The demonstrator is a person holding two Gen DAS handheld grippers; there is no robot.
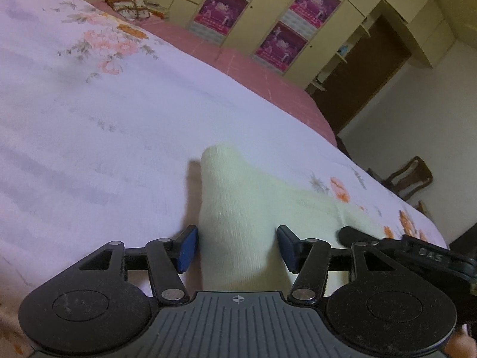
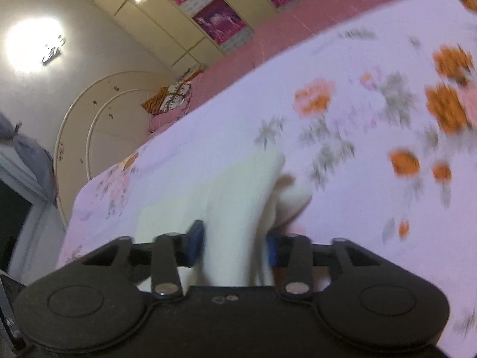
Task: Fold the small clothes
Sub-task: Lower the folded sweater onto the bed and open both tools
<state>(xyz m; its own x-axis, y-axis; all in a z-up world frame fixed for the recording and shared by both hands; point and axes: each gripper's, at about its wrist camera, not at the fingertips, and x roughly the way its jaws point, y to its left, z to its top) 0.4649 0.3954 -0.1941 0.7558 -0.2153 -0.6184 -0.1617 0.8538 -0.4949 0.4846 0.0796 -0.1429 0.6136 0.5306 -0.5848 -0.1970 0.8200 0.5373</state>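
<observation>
Item: pale cream garment (image 1: 235, 205), small, soft knit, partly folded over itself.
Location: lies on the floral bedsheet (image 1: 89, 137), lower centre of the left wrist view and lower centre of the right wrist view (image 2: 235, 208).
Long axis, left wrist view: runs from the bottom centre up to a rounded folded end at mid-frame; a second part stretches away to the right edge of the frame.
Long axis, right wrist view: runs from the bottom centre up and to the right, ending in a blurred bunched end.
Left gripper (image 1: 237, 249): jaws about half apart, blue pads on either side of the garment; the left pad is at the cloth's edge, the right pad overlaps the cloth; whether they press it I cannot tell.
Right gripper (image 2: 235, 243): jaws narrower, blue pads set against both sides of a raised fold of the garment, holding it.
Surroundings: pink mattress edge (image 1: 262, 71), cabinets with magenta posters (image 1: 283, 44), patterned cushion (image 1: 128, 3) at upper left, wooden chair (image 1: 408, 179) at right.
</observation>
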